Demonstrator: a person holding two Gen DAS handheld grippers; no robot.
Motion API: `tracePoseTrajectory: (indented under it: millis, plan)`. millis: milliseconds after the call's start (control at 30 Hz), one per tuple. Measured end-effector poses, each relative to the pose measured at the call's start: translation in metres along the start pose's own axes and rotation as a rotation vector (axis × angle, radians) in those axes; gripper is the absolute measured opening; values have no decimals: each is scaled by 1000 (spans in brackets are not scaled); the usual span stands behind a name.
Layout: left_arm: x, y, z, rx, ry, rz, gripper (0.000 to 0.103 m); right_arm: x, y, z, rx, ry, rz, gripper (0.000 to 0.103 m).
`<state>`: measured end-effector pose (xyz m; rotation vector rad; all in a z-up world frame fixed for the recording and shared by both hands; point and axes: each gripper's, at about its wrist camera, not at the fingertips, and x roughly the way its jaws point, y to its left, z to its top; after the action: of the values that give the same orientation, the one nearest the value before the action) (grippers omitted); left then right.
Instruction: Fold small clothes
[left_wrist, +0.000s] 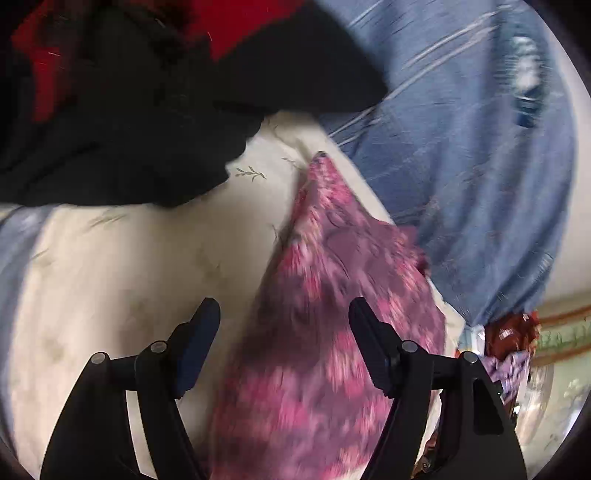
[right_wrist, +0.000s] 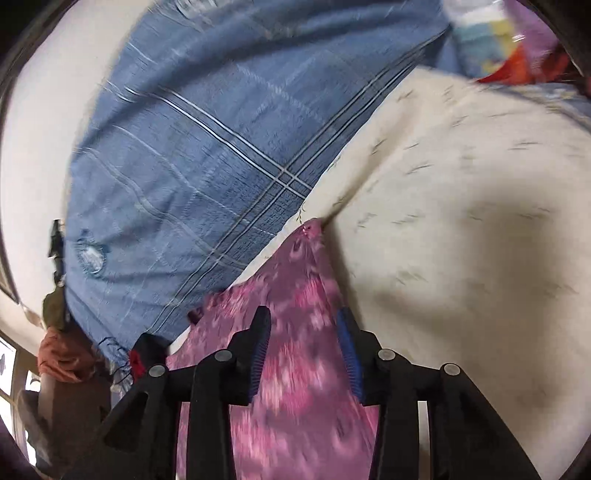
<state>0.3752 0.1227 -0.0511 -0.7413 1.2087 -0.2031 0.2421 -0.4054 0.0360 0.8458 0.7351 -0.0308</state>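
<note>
A pink and purple patterned cloth (left_wrist: 325, 295) lies on the cream bedsheet (left_wrist: 129, 266), narrowing to a point at its far end. My left gripper (left_wrist: 284, 314) is open just above its near part, one finger on each side. In the right wrist view the same cloth (right_wrist: 295, 369) runs between my fingers. My right gripper (right_wrist: 303, 325) is open with its jaws standing apart over the cloth. I cannot tell whether either gripper touches the fabric. Both views are blurred.
A blue checked cloth (left_wrist: 461, 166) lies beyond the pink one; it also shows in the right wrist view (right_wrist: 203, 147). A black and red garment (left_wrist: 147, 92) is heaped at the far left. Colourful items (right_wrist: 498, 37) sit at the far right.
</note>
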Motion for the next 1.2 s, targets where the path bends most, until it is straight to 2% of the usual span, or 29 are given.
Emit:
tracePoseTrajectory:
  millis: [67, 100, 133, 167, 200, 233, 300, 333, 367, 400, 433, 500, 533, 567, 600, 633, 667, 700, 733, 800, 867, 900, 933, 967, 1000, 1033, 1100, 1200]
  plan:
    - [10, -7, 9, 7, -16, 18, 85, 25, 2, 9, 12, 15, -36, 41]
    - [11, -16, 13, 34, -33, 5, 85, 35, 2, 12, 24, 26, -44, 41]
    - [12, -25, 16, 63, -27, -17, 76, 44, 2, 14, 28, 40, -29, 39]
    - [14, -37, 18, 105, -10, -60, 50, 52, 8, 17, 3, 58, 0, 22]
    - [15, -45, 20, 134, -16, -64, 40, 51, 20, 20, -59, 37, 9, 9]
    - [15, -53, 20, 173, -45, -45, 32, 45, 29, 22, -99, 0, 33, 9]
    - [23, -67, 20, 270, -106, 81, 23, 36, 34, 23, -124, -57, 71, 9]
    - [35, -69, 21, 302, -105, 178, 16, 38, 32, 25, -122, -64, 40, 9]
    - [44, -67, 22, 310, -90, 234, 10, 47, 24, 26, -105, -35, -17, 7]
    - [53, -63, 22, 311, -72, 266, 9, 58, 13, 25, -85, 10, -92, 7]
    - [51, -62, 21, 315, -89, 263, 9, 65, 5, 23, -74, 45, -132, 6]
    - [36, -64, 18, 313, -118, 245, 9, 56, 2, 21, -64, 21, -108, 9]
    - [27, -66, 16, 318, -139, 241, 9, 48, 5, 20, -72, -2, -148, 14]
    - [15, -69, 11, 333, -165, 235, 10, 38, 12, 17, -101, -26, -168, 14]
    - [3, -76, 1, 362, -194, 218, 10, 25, 22, 12, -147, -49, -129, 14]
    - [-3, -82, -7, 393, -208, 207, 20, 18, 29, 7, -175, -60, -100, 14]
    - [-8, -88, -19, 434, -220, 212, 40, 6, 39, -3, -220, -72, -57, 14]
    - [-10, -94, -33, 472, -240, 237, 52, -1, 46, -12, -255, -72, -25, 15]
    - [-7, -96, -45, 501, -253, 266, 72, -7, 52, -26, -293, -67, -3, 17]
    - [9, -95, -66, 548, -245, 324, 73, -9, 52, -53, -319, -46, 8, 26]
    - [38, -83, -72, 540, -157, 400, 76, 8, 42, -66, -307, 9, -34, 29]
    - [39, -82, -71, 534, -174, 390, 78, 13, 32, -70, -300, 29, -50, 28]
    - [34, -82, -75, 535, -212, 396, 79, 6, 29, -73, -299, -25, -26, 25]
    - [30, -83, -78, 537, -207, 408, 78, 0, 31, -73, -283, -16, -49, 25]
    - [26, -84, -80, 531, -199, 405, 78, -3, 33, -74, -274, -19, -57, 26]
    - [20, -84, -83, 527, -201, 396, 78, -13, 37, -77, -268, -34, -44, 31]
    - [8, -86, -93, 530, -220, 387, 78, -30, 44, -85, -313, -59, -7, 31]
    - [-6, -89, -111, 546, -244, 387, 78, -54, 47, -116, -390, -81, -5, 31]
